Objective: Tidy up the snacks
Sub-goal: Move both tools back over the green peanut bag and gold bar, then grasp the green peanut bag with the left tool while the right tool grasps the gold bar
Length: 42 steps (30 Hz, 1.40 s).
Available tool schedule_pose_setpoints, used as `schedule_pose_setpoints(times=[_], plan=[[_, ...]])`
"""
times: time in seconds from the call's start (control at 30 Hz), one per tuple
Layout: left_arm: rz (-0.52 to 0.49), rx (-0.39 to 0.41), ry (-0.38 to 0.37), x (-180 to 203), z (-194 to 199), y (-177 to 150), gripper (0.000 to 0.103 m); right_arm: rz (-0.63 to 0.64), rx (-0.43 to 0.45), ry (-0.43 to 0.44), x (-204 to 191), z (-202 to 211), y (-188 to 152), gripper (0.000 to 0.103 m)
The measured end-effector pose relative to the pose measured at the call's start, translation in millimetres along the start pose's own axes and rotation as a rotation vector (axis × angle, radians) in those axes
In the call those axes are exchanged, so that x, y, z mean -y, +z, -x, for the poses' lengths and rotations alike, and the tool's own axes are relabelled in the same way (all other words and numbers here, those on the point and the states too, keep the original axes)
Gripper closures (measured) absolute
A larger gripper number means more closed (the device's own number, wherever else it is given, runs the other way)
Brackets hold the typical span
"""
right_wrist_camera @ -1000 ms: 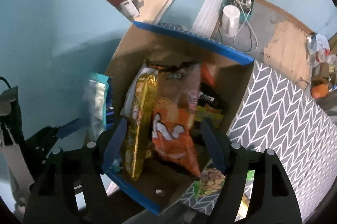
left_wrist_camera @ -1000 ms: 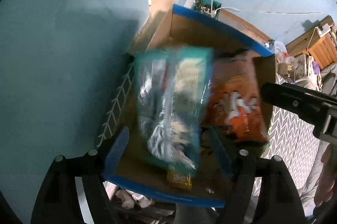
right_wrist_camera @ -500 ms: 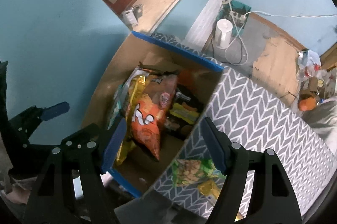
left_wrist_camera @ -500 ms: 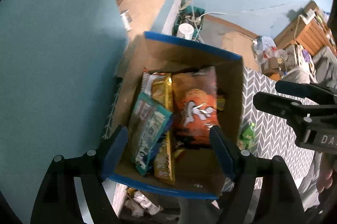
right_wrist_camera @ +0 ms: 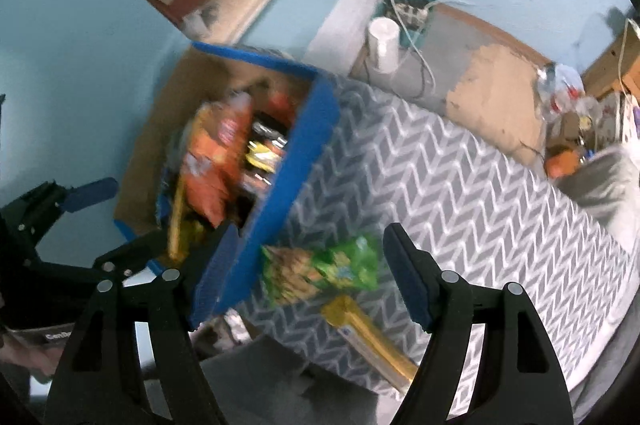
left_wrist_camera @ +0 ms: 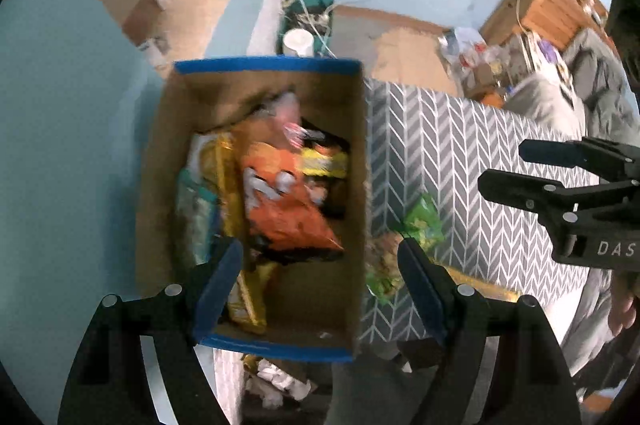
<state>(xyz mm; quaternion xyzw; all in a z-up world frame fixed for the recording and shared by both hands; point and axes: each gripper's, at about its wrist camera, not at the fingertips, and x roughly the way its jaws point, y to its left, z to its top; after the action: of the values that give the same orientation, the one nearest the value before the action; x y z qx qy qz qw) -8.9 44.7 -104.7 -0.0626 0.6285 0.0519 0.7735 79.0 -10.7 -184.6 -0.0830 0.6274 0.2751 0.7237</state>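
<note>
Beside the box [right_wrist_camera: 280, 161], at its 4 o'clock, a green bag [right_wrist_camera: 324, 273] lies on the table [right_wrist_camera: 460, 193]. Right gripper [right_wrist_camera: 312, 265] and left gripper [left_wrist_camera: 320, 281] both spread, empty. Risks: crushing the crinkly bag; snagging the box's rim.

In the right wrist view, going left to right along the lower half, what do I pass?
Left gripper → cardboard box with the orange bag inside → green snack bag on the chevron cloth, with a gold bar just below it.
</note>
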Motion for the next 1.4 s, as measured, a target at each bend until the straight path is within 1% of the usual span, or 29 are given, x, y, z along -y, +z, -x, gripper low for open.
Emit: schedule_pose_setpoints(times=[0.17,0.3,0.37,0.5,0.73,0.93,1.07,1.13,1.17,1.2,1.23,1.3,1.37,1.4], plan=[[-0.058,-0.049,-0.028,34,-18,-10,0.022,-0.027,-0.051,-0.016,32,-16,-33,0.027],[-0.119,-0.065,-0.030,57,-28,-19,0.022,-0.024,-0.092,-0.011,52,-33,-63,0.027],[-0.139,-0.073,-0.029,66,-33,-23,0.022,-0.022,-0.114,-0.010,59,-40,-78,0.027],[-0.168,-0.109,-0.054,82,-49,-36,0.022,-0.019,-0.152,-0.006,70,-55,-105,0.027],[-0.195,-0.156,-0.064,96,-71,-52,0.022,0.018,-0.196,0.007,72,-77,-141,0.027],[-0.203,-0.193,-0.056,103,-91,-63,0.022,0.055,-0.221,0.023,72,-100,-161,0.028],[-0.182,-0.212,-0.058,102,-99,-64,0.022,0.092,-0.226,0.012,72,-114,-169,0.028],[-0.186,-0.212,-0.053,104,-103,-63,0.022,0.099,-0.223,0.007,73,-120,-173,0.028],[-0.190,-0.216,-0.046,105,-105,-61,0.022,0.099,-0.218,0.004,75,-123,-173,0.030],[-0.192,-0.219,-0.043,105,-105,-60,0.022,0.098,-0.217,0.003,77,-125,-174,0.035],[-0.194,-0.220,-0.043,106,-107,-58,0.022,0.093,-0.221,0.005,79,-129,-176,0.045],[-0.195,-0.217,-0.035,107,-109,-52,0.022,0.070,-0.219,0.030,84,-131,-177,0.049],[-0.191,-0.217,-0.032,107,-110,-47,0.022,0.049,-0.205,0.051,87,-130,-177,0.060],[-0.187,-0.216,-0.034,107,-110,-43,0.022,0.045,-0.188,0.050,87,-127,-176,0.062]])
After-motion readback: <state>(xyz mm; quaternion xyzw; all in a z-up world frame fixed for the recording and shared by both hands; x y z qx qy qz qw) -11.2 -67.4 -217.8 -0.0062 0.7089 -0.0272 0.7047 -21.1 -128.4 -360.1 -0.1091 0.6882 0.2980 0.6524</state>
